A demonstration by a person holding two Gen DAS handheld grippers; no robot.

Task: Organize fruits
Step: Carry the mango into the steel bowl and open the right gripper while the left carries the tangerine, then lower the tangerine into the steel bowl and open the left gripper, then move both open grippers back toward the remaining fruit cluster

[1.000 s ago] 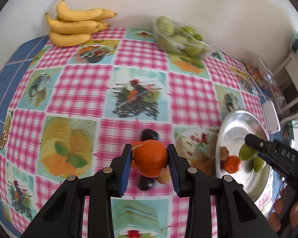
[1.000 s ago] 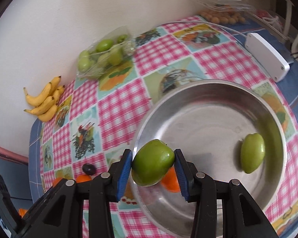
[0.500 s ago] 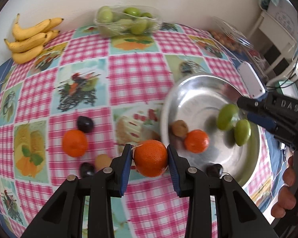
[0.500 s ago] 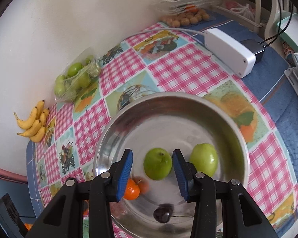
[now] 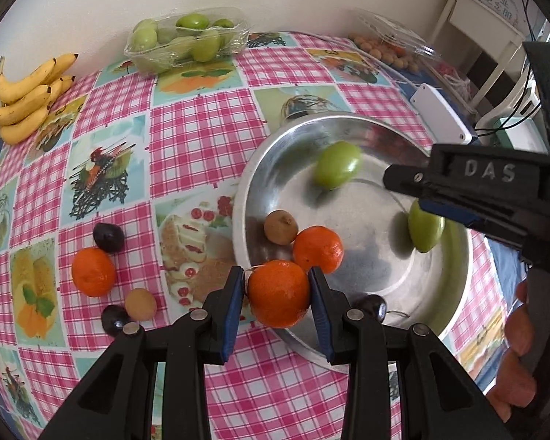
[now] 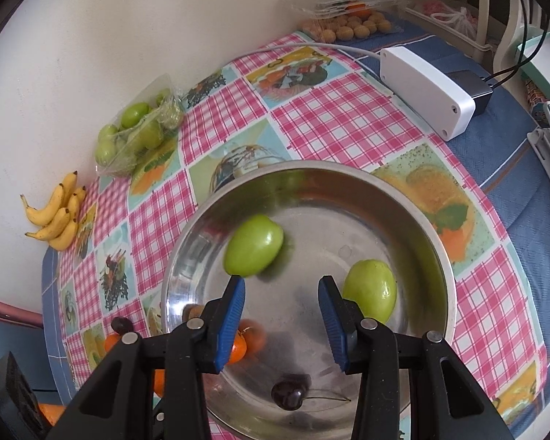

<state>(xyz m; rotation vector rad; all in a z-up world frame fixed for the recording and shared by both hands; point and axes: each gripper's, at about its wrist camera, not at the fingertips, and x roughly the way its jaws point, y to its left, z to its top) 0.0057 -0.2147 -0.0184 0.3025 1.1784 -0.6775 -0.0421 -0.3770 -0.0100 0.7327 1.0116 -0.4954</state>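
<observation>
My left tool point(image 5: 278, 293) clamps an orange point(image 5: 278, 292) above the near rim of the metal bowl point(image 5: 348, 357). My right tool point(image 6: 281, 297) hangs spread and empty over two green fruits point(image 6: 253, 245) inside the bowl.

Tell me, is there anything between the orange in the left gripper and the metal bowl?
Nothing visible blocks it. The left gripper holds the orange over the near rim of the bowl; another orange lies just inside.
</observation>
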